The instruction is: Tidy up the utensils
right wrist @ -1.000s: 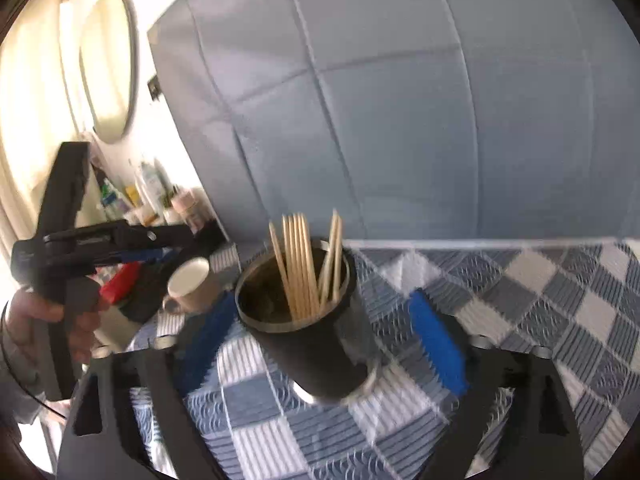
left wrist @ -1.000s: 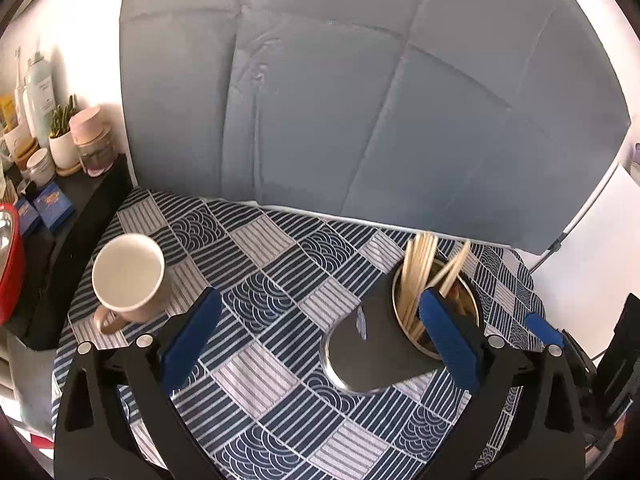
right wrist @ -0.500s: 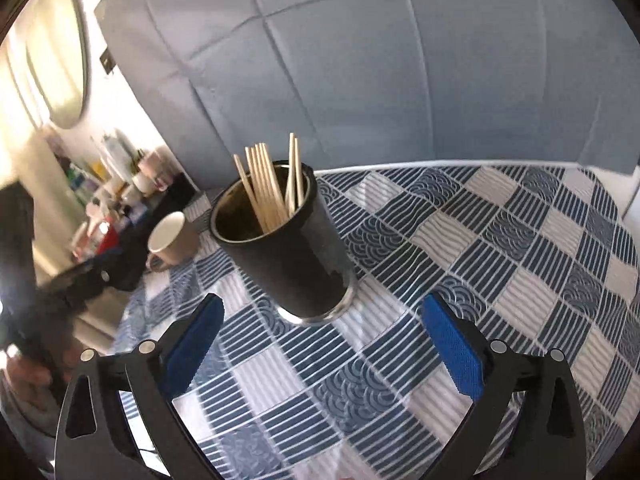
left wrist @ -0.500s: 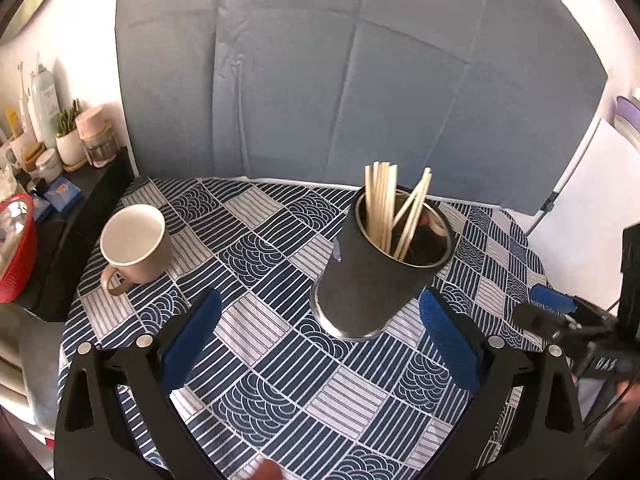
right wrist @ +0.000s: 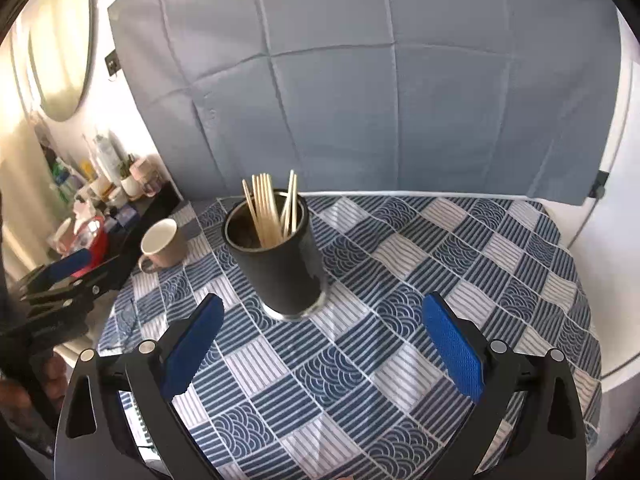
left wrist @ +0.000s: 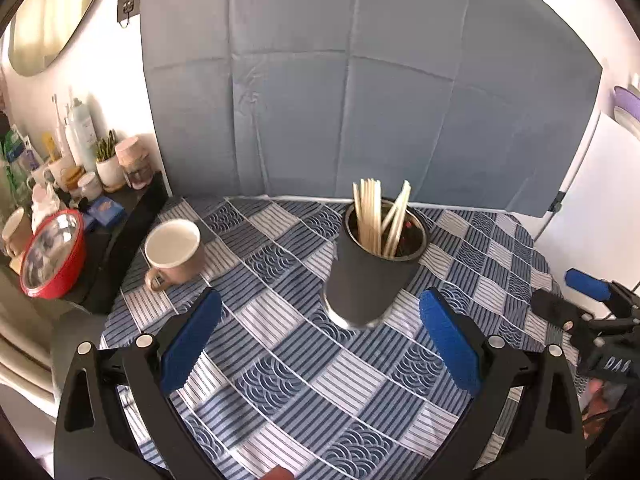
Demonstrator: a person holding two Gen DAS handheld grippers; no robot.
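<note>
A black cylindrical holder (left wrist: 370,284) (right wrist: 286,272) stands upright on the blue-and-white patterned tablecloth (left wrist: 280,360) (right wrist: 400,300). Several wooden chopsticks (left wrist: 378,216) (right wrist: 272,208) stick up out of it. My left gripper (left wrist: 320,334) is open and hangs above the cloth, short of the holder, with nothing between its blue pads. Just as wide stands my right gripper (right wrist: 322,332), open, empty and back from the holder. Each gripper shows at the edge of the other's view, the right gripper (left wrist: 586,284) at the right and the left gripper (right wrist: 70,264) at the left.
A beige mug (left wrist: 174,250) (right wrist: 162,242) sits on the cloth left of the holder. Beyond the table's left edge a dark shelf (left wrist: 132,220) carries bottles, jars, a small plant and a red-rimmed lid (left wrist: 52,254). A grey backdrop (left wrist: 360,100) stands behind the table.
Both grippers have drawn back and up from the holder, which stood close between the right gripper's pads a second ago. It now stands free, upright and smaller in both views.
</note>
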